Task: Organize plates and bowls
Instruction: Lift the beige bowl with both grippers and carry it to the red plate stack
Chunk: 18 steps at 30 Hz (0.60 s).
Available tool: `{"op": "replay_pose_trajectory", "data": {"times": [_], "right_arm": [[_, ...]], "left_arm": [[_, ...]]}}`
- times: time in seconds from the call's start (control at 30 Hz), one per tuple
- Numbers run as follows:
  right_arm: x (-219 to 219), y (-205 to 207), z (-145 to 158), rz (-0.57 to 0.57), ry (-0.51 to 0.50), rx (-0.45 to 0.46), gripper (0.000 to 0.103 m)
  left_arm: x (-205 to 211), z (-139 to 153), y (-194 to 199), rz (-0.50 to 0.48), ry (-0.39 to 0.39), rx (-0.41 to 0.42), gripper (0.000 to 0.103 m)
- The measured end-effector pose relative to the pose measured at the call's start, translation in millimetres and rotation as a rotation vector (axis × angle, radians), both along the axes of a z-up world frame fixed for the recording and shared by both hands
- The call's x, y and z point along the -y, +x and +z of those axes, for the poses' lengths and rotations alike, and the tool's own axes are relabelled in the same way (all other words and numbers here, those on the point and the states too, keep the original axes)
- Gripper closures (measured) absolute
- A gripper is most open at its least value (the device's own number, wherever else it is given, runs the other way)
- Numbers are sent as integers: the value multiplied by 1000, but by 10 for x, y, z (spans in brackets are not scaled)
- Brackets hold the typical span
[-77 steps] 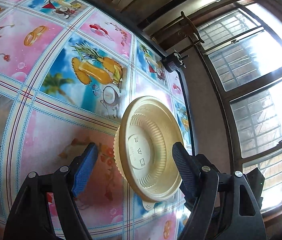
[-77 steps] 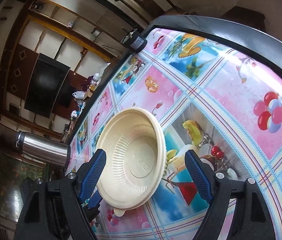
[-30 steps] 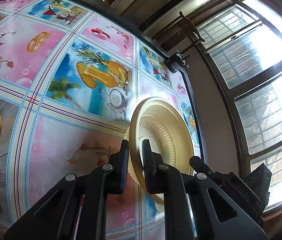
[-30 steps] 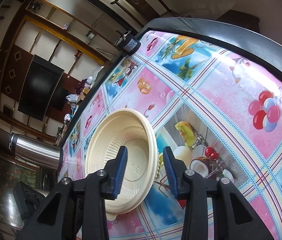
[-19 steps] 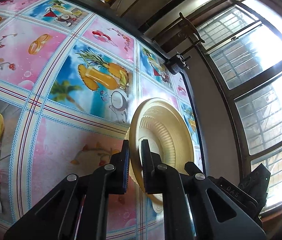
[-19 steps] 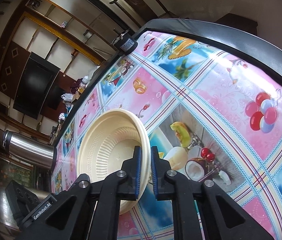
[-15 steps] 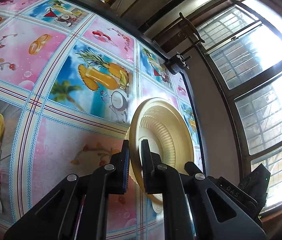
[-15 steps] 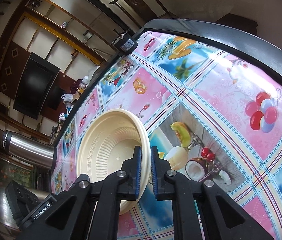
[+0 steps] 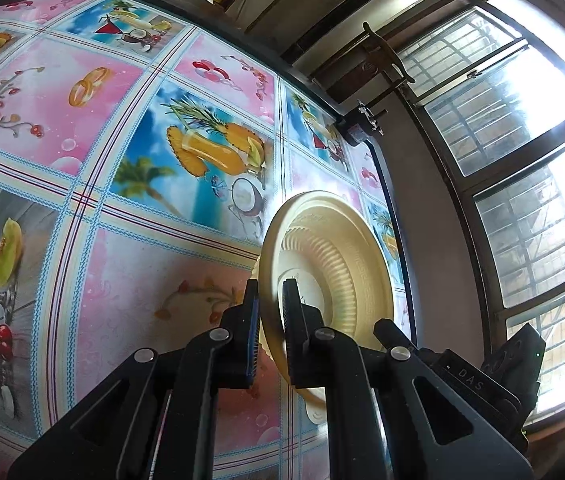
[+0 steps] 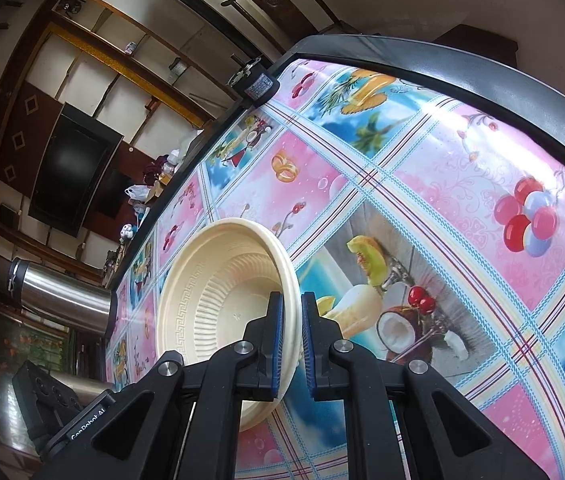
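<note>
The left gripper [image 9: 269, 312] is closed tightly on the rim of a bowl [image 9: 334, 264]. The right gripper [image 10: 291, 336] is closed on the rim of a bowl [image 10: 218, 292] too; I cannot tell if it is the same bowl or a second one. In both views the bowl is tilted up on its edge, and its lower edge seems to rest on the tablecloth [image 9: 122, 272], near the right edge of the table in the left view.

To do this step well, I think each hand should hold the rim firmly and lift slowly and level, because a thin rim can slip or bend.

The bowl is cream, probably light plastic, with fine ribs on the wall, a flat base and a key pattern around the inner rim. A scalloped edge shows behind it, perhaps another dish.
</note>
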State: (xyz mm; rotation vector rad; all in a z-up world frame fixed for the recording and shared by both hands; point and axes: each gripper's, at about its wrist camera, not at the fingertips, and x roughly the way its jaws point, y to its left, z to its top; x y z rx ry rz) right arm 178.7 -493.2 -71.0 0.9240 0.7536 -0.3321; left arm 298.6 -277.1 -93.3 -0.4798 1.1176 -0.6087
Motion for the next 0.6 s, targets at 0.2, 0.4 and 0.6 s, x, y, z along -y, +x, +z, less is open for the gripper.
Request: {"op": "replay_pose_trajectory", "data": {"times": [0.2, 0.4, 0.6], "right_arm": [[-120, -62, -14, 34, 29, -14, 93], [-306, -164, -42, 85, 54, -29, 94], [-425, -297, -6, 115, 69, -12, 93]], "left_arm": [[-173, 14, -195, 11, 19, 3, 94], [-313, 195, -291, 34, 63, 34, 95], [-462, 124, -569, 36, 130, 41, 94]]}}
